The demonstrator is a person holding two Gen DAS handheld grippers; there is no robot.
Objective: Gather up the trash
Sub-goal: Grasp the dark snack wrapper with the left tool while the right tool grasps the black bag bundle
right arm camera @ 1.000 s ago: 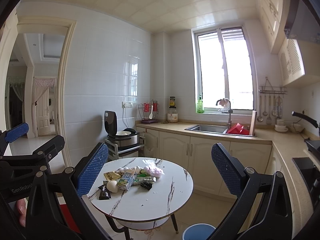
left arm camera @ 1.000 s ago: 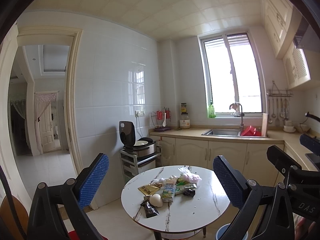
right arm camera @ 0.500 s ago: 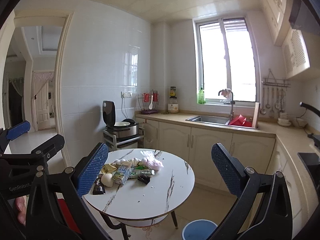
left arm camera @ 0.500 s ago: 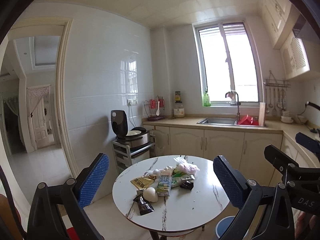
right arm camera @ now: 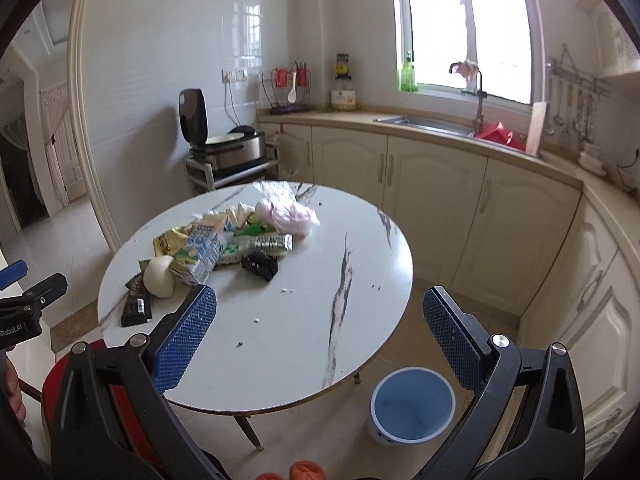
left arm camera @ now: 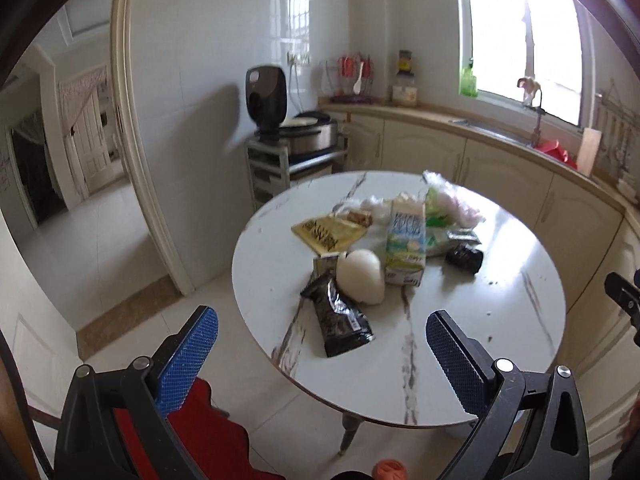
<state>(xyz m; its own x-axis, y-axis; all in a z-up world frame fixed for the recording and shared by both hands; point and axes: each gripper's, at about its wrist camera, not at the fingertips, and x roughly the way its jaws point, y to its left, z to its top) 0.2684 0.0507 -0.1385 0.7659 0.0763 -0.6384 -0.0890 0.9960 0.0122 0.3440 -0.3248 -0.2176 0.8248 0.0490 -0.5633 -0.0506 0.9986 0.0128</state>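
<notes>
White marble desk [right arm camera: 304,320] is seen carrying the trash pile [right arm camera: 224,248] at its far left. Blue bin [right arm camera: 412,406] sits on the floor, near right. Left tongs [left arm camera: 320,344] and right tongs [right arm camera: 318,322] are held wide apart, nothing gripped.

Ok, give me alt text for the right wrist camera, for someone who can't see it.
A round white marble-look table holds a pile of trash: a milk carton, a black wrapper, a pink plastic bag. The open right gripper frames it, and a blue bin stands on the floor beside the table.
</notes>
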